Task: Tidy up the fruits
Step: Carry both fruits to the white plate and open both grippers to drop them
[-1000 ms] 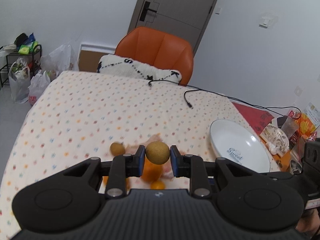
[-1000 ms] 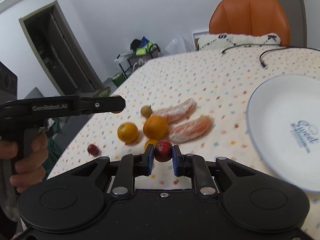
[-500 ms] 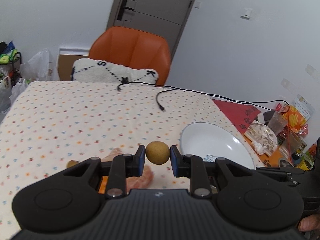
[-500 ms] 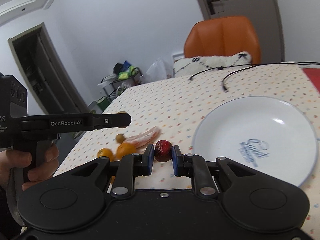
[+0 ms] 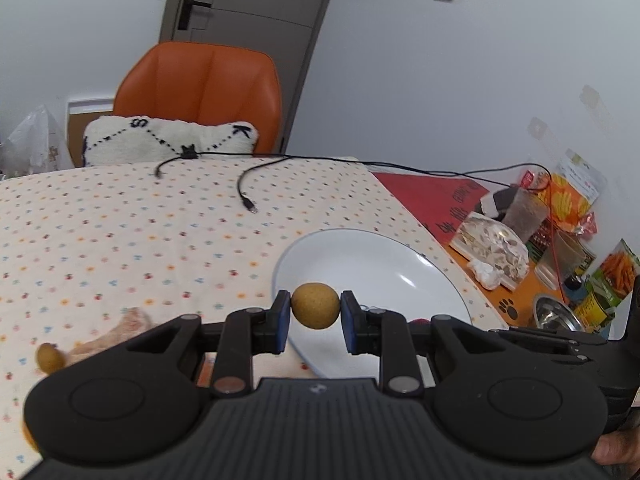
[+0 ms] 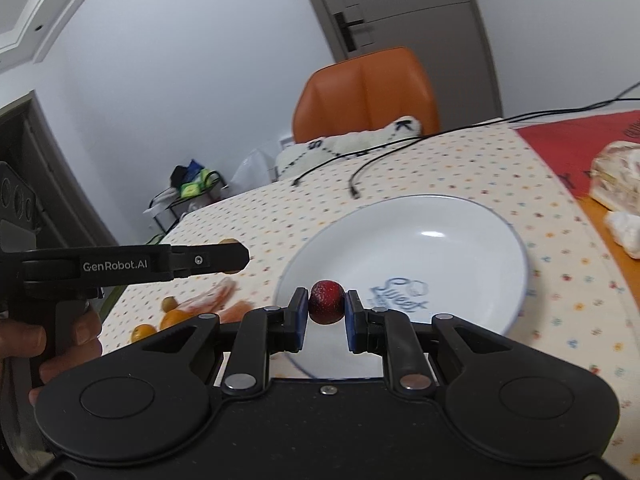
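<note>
Because both fruits are round and held only at two small points, either one could slip out if the grip loosens too early, and then roll off the white plate (image 6: 472, 236) onto the dotted tablecloth (image 5: 120, 232). The left gripper (image 5: 315, 312) is clamped on a tan round fruit (image 5: 315, 311), above the plate's edge at about 6 o'clock. The right gripper (image 6: 326, 307) squeezes a small red fruit (image 6: 326, 301), also over the near rim. A release from this height (I judge it a little high) may make them bounce on the smooth glaze. The two grippers are near each other and might collide. The plate itself holds nothing yet; only its blue print shows. The oranges (image 6: 160, 322) and peeled pieces lie on the cloth, at 9 o'clock from the plate.
</note>
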A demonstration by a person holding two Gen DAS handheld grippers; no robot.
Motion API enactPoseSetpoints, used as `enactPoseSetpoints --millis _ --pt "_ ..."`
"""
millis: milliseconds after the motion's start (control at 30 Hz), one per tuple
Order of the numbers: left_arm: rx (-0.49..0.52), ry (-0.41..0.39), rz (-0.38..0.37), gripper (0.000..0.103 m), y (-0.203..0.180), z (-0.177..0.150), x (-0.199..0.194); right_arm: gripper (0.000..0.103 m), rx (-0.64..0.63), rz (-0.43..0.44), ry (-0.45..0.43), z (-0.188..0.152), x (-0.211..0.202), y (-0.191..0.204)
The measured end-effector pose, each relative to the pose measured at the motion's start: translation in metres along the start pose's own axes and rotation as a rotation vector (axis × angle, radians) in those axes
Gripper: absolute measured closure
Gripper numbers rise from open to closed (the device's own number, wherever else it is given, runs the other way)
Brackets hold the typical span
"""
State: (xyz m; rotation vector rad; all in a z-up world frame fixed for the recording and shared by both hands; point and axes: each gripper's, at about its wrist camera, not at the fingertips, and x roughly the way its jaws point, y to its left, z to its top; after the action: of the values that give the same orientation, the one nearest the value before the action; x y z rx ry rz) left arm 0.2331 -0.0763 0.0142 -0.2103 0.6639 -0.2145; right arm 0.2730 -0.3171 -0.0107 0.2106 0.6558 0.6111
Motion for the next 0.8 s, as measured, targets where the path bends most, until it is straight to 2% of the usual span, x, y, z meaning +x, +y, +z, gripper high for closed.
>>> enactPoseSetpoints --millis 433,500,667,733,800 --pt "0.009 0.032 -0.019 0.078 -0.021 -0.004 0.026 0.085 0.043 -0.051 -0.022 -0.006 -0.004 -0.025" --pt "0.017 0.018 0.000 0.074 -0.024 -0.004 0.025 0.085 0.051 -0.058 -0.026 -0.007 -0.006 -0.027" --pt "-0.005 0.019 0.011 0.073 -0.019 -0.006 0.020 0.084 0.074 -0.072 -0.032 -0.009 -0.007 -0.031" --pt "-0.012 0.021 0.020 0.069 -0.016 -0.008 0.016 0.079 0.075 -0.076 -0.034 -0.010 -0.009 -0.030" --pt "-0.023 0.019 0.027 0.062 -0.013 -0.009 0.012 0.078 0.069 -0.085 -0.041 -0.011 -0.011 -0.027"
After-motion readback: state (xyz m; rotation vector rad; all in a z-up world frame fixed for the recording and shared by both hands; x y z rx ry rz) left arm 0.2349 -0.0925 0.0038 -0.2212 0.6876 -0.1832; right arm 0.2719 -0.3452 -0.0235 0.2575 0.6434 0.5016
